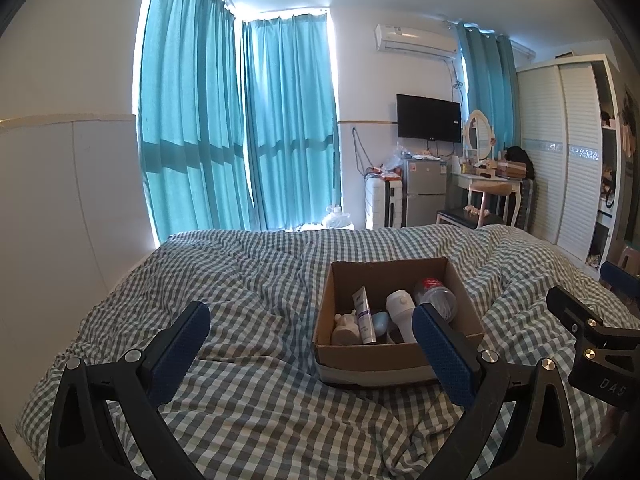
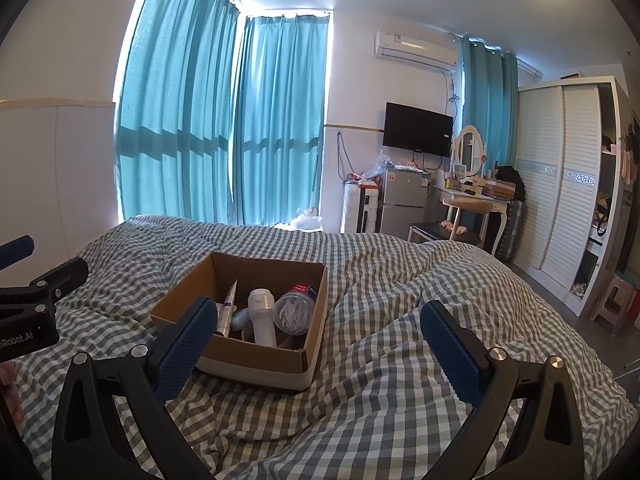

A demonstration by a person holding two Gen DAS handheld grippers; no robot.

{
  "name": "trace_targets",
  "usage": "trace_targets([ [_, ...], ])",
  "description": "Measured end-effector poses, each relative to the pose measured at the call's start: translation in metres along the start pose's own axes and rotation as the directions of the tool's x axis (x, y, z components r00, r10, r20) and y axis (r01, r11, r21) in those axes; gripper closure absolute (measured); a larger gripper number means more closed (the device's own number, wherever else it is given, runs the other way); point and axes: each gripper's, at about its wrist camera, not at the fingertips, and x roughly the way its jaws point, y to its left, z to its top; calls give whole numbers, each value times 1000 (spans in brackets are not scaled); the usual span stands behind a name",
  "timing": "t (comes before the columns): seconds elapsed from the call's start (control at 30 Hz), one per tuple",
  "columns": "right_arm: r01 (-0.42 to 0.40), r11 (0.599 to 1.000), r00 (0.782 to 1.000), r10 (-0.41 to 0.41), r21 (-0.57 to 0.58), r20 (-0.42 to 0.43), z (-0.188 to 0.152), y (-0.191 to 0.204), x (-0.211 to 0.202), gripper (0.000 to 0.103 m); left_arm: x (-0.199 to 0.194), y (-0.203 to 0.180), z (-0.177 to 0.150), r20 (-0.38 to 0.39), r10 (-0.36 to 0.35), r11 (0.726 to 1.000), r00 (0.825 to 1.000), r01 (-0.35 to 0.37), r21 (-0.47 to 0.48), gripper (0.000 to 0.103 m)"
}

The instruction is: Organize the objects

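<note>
Teal curtains (image 1: 240, 120) hang behind a checked bedspread (image 1: 260, 280), with a wall television (image 1: 428, 118) beside a white wardrobe (image 1: 560, 152).

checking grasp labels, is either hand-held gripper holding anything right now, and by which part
Nothing is held. The left hand-held gripper and right hand-held gripper are both open above the checked bedspread, near the brown cardboard box.

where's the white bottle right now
The white bottle lies inside the cardboard box on the checked bedspread, between the purple-banded tube and the clear red-capped jar.
</note>
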Motion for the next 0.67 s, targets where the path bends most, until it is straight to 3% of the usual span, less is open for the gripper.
trace_targets([
  [0.67,3,1000,1000,-3,-1,-17,-7,4,4,1,0,0,-6,3,29,1000,1000,-29,5,0],
])
